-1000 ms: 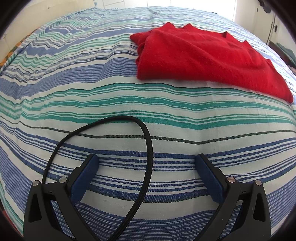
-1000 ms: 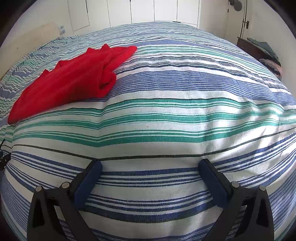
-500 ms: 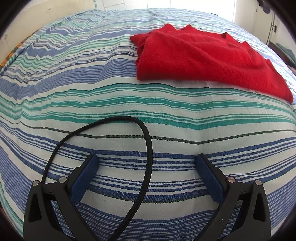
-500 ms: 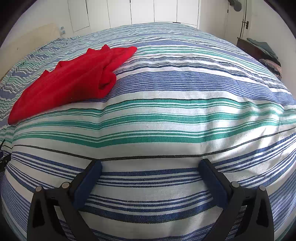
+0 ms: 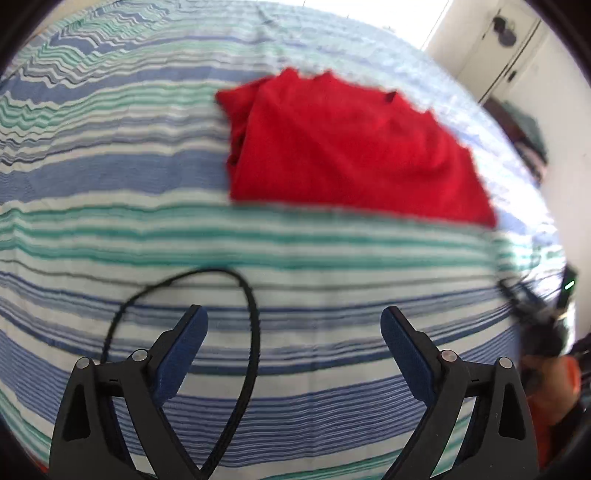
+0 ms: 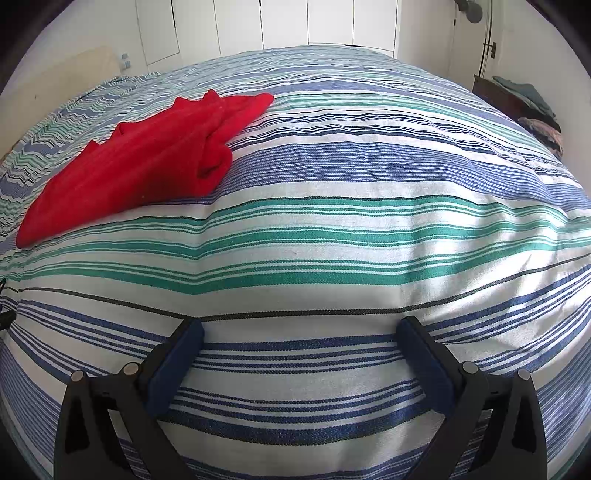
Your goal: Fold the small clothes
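A red garment lies loosely folded on the striped bedspread; in the right wrist view the same red garment sits at the far left. My left gripper hovers over the bed, well short of the garment, its jaws wide and closing slightly, with nothing between them. My right gripper stays low over the bedspread, open and empty, to the right of the garment.
A black cable loops over the bedspread between the left gripper's fingers. At the right edge of the left wrist view a blurred dark device shows. White cupboard doors stand behind the bed, and a dark stand with clothes at right.
The left wrist view has risen and tilted, so the red garment now sits nearer the middle and the picture is blurred. Its jaws stand slightly narrower. The right wrist view is unchanged.
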Motion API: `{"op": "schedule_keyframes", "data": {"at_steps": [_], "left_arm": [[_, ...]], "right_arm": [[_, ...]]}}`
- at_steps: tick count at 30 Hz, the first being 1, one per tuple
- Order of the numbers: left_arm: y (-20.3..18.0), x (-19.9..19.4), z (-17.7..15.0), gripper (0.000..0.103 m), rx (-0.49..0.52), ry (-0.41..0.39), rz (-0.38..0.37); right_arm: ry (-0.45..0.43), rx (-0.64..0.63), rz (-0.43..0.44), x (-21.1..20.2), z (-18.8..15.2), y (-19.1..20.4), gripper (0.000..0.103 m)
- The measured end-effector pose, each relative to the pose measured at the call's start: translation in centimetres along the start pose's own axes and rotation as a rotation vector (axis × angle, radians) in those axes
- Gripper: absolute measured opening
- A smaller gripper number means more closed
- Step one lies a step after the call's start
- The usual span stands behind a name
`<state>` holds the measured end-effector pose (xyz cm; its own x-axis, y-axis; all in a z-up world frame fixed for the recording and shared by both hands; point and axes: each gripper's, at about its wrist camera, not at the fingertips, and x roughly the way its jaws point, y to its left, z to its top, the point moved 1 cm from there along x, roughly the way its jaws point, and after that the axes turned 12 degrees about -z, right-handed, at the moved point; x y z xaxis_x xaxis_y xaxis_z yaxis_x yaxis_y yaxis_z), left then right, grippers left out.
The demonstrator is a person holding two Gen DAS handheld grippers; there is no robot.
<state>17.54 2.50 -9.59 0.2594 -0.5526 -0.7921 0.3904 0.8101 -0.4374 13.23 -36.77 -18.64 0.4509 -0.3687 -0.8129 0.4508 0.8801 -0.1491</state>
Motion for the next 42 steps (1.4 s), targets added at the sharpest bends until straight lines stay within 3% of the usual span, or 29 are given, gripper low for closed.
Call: {"op": "schedule_keyframes", "data": {"at_steps": [3,6,8,10,12,13,14,16,17,20,22,26,28,31,34,37,39,41,42], "left_arm": [[0.5,-2.5,5.8,0.098,-0.048,-0.116,-0.049],[2.8,0.1,11.2,0.100,-0.117,-0.097,-0.025],[4.7,3.8,13.3,0.099,-0.159,-0.045,0.065],[5.8,7.4,14.0,0.098,-0.155,-0.002,0.194],[6.7,10.4,13.9,0.095,-0.150,0.058,0.276],[6.9,11.5,13.6,0.080,-0.152,0.081,0.274],[6.7,12.0,13.4,0.054,-0.154,0.090,0.234],[5.6,11.8,13.3,0.012,-0.175,0.090,0.162],[4.9,11.2,13.4,0.011,-0.194,0.076,0.167],[3.0,8.2,13.7,0.010,-0.321,-0.016,0.052],[0.1,6.6,14.4,0.010,-0.314,-0.081,-0.015],[-9.4,7.4,16.0,0.010,-0.091,-0.113,-0.047],[-14.3,9.7,16.2,0.010,0.018,-0.089,-0.053],[-19.4,14.0,15.3,0.010,0.091,-0.049,-0.083],[-23.1,19.0,14.4,0.013,0.194,-0.006,-0.036],[-24.2,24.1,13.4,0.030,0.255,0.161,0.087],[-24.1,23.2,13.0,0.036,0.267,0.142,0.100],[-23.6,20.4,13.0,0.073,0.238,0.091,0.019],[-23.1,18.5,12.9,0.078,0.223,0.045,-0.014]], "right_arm": [[-0.004,0.000,-0.001,-0.2,-0.2,0.0,0.103],[-0.002,-0.003,-0.005,-0.2,-0.2,0.1,0.103],[-0.002,-0.005,-0.005,-0.1,-0.1,0.1,0.103],[-0.003,-0.003,-0.001,-0.1,-0.1,0.1,0.103],[-0.003,-0.002,0.000,0.0,-0.1,0.1,0.103],[-0.003,-0.003,-0.001,0.0,-0.1,0.2,0.103],[-0.003,-0.003,-0.001,0.0,-0.1,0.2,0.103],[-0.004,-0.004,0.000,0.0,-0.1,0.2,0.103],[-0.004,-0.004,0.001,0.1,0.0,0.3,0.103],[-0.005,-0.006,0.000,0.1,0.1,0.4,0.103],[-0.004,-0.005,-0.001,0.1,0.0,0.5,0.103],[-0.004,-0.003,0.000,0.1,0.0,0.6,0.103],[-0.004,-0.002,0.001,0.2,0.0,0.6,0.103],[-0.004,-0.002,0.000,0.1,0.0,0.6,0.103],[-0.005,-0.002,-0.001,0.1,0.0,0.6,0.103],[-0.006,-0.002,-0.001,0.1,0.0,0.6,0.103],[-0.006,-0.002,0.000,0.1,0.0,0.6,0.103],[-0.005,-0.001,0.001,0.0,0.0,0.7,0.103],[-0.005,0.000,0.000,0.1,0.0,0.7,0.103]]}}
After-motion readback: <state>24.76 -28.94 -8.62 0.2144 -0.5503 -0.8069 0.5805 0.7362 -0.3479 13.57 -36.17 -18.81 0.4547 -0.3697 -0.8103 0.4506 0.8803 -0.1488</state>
